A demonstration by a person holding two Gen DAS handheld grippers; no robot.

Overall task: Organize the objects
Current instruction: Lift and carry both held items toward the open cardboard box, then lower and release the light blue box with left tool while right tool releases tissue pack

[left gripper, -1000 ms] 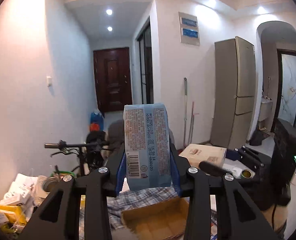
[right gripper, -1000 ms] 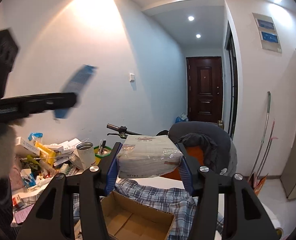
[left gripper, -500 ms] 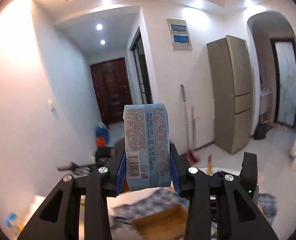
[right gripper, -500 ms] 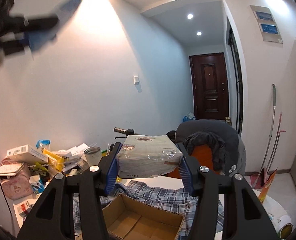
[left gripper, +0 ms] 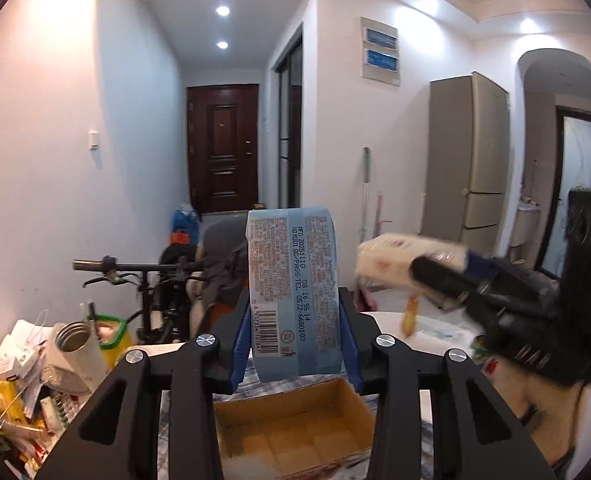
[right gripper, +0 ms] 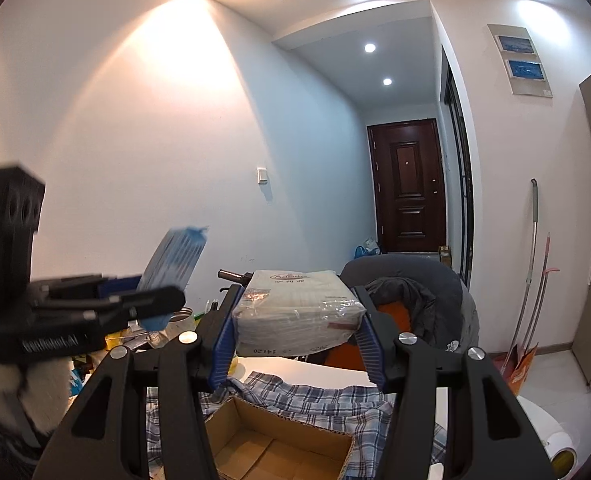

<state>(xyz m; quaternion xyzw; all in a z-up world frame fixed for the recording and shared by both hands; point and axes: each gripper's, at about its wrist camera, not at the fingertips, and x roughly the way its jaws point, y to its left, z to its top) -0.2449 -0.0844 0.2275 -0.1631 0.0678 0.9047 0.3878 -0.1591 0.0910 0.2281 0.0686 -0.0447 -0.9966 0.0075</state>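
Note:
My left gripper (left gripper: 295, 320) is shut on a light blue printed packet (left gripper: 293, 292), held upright above an open cardboard box (left gripper: 295, 436). My right gripper (right gripper: 297, 328) is shut on a white plastic-wrapped tissue pack (right gripper: 295, 312), held flat over the same cardboard box (right gripper: 271, 448). Blurred at the right of the left wrist view are the right gripper (left gripper: 435, 276) and the tissue pack (left gripper: 399, 256). At the left of the right wrist view the left gripper (right gripper: 151, 300) shows with the blue packet (right gripper: 175, 264) sticking up from it.
The box sits on a blue plaid cloth (right gripper: 315, 396) spread over a white table (right gripper: 315, 368). A heap of cartons, papers and a metal can (left gripper: 71, 340) fills the left. Behind stand a bicycle (left gripper: 135, 276), a chair with a grey jacket (right gripper: 415, 292) and a fridge (left gripper: 467, 160).
The left gripper swung up high with the blue packet, then came back down to the box, slightly lower than at first. The right gripper stayed nearly still with the tissue pack.

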